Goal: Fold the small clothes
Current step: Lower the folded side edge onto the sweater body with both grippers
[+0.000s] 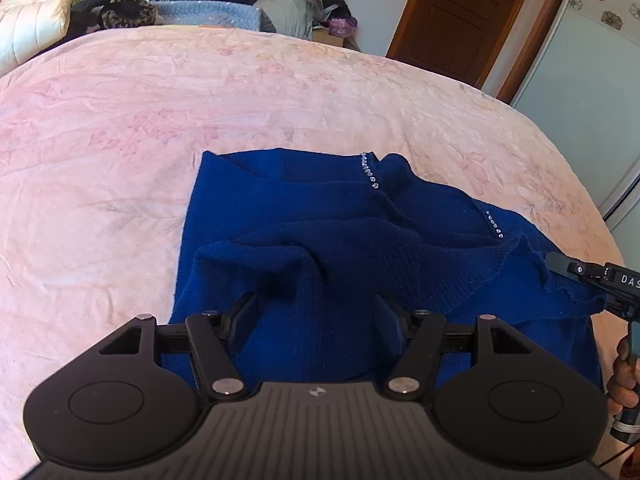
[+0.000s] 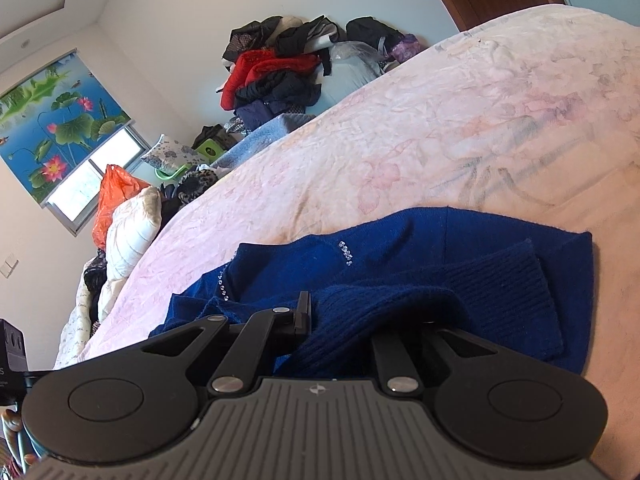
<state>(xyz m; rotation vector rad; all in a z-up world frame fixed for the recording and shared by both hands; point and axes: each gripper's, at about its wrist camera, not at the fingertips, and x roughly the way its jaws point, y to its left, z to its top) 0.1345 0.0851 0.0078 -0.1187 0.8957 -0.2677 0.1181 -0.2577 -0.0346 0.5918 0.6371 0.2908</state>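
A dark blue knit sweater [image 1: 304,208] with small rows of rhinestones lies partly folded on the pink bedspread [image 1: 120,128]. My left gripper [image 1: 316,312] has its fingers wide apart, with a raised fold of the sweater bunched between them. My right gripper [image 1: 560,272] enters at the right edge and pinches the sweater's ribbed hem. In the right wrist view the sweater [image 2: 400,256] drapes over my right gripper [image 2: 360,312]; the left finger [image 2: 304,312] shows, the right one is hidden under cloth.
A pile of clothes [image 2: 276,76], a white quilted pillow [image 2: 128,236] and an orange bag [image 2: 116,192] lie along the bed's far side. A brown door [image 1: 452,12] and a white wardrobe [image 1: 592,80] stand to the right.
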